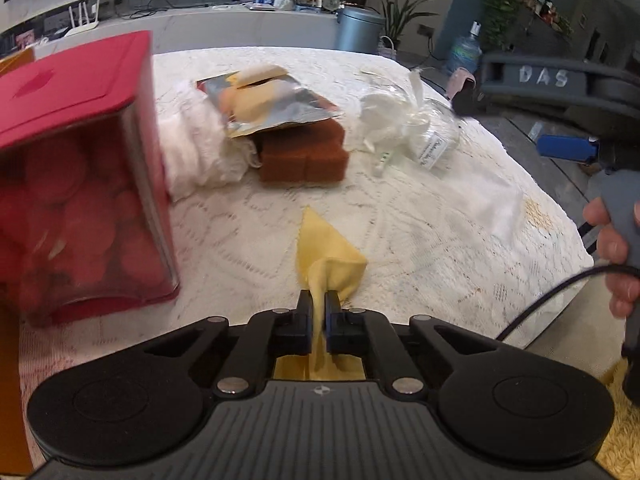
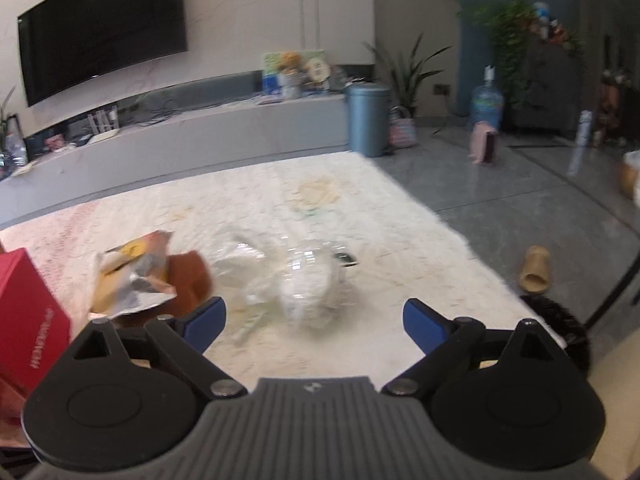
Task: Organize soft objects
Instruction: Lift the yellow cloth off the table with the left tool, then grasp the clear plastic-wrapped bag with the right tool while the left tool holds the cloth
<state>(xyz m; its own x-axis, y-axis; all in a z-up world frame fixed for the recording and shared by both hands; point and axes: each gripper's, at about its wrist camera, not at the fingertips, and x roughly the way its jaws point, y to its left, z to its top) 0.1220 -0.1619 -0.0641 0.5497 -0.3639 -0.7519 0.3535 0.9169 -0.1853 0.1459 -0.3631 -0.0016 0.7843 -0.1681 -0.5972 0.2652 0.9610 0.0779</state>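
Now, going from the left, a red box (image 1: 80, 168) with a clear front stands on the surface (image 1: 420, 248), which has a white lace cloth on it. Round red soft pieces are seen inside the box. Just beside it lies a white fluffy cloth (image 1: 200, 148). Next comes a brown sponge block (image 1: 304, 156), and an opened foil packet (image 1: 272, 104) with yellow and pale contents rests on top of it. To the right of the sponge there is a clear plastic bag (image 1: 404, 120) with white soft things inside, and near it a white folded cloth (image 1: 500, 200) close to the edge.

In front, near the middle, the left claw (image 1: 318, 300) is closed tightly on a yellow cloth (image 1: 324, 248); the cloth is bunched between the two fingers, and one corner points away over the lace.

Further right, a person's hand (image 1: 616, 256) holds the grey handle of the other tool. The right claw (image 2: 314, 320) is wide, with nothing between its blue fingertips (image 2: 208, 320). It points toward the plastic bag, which lies beyond it and apart from it.
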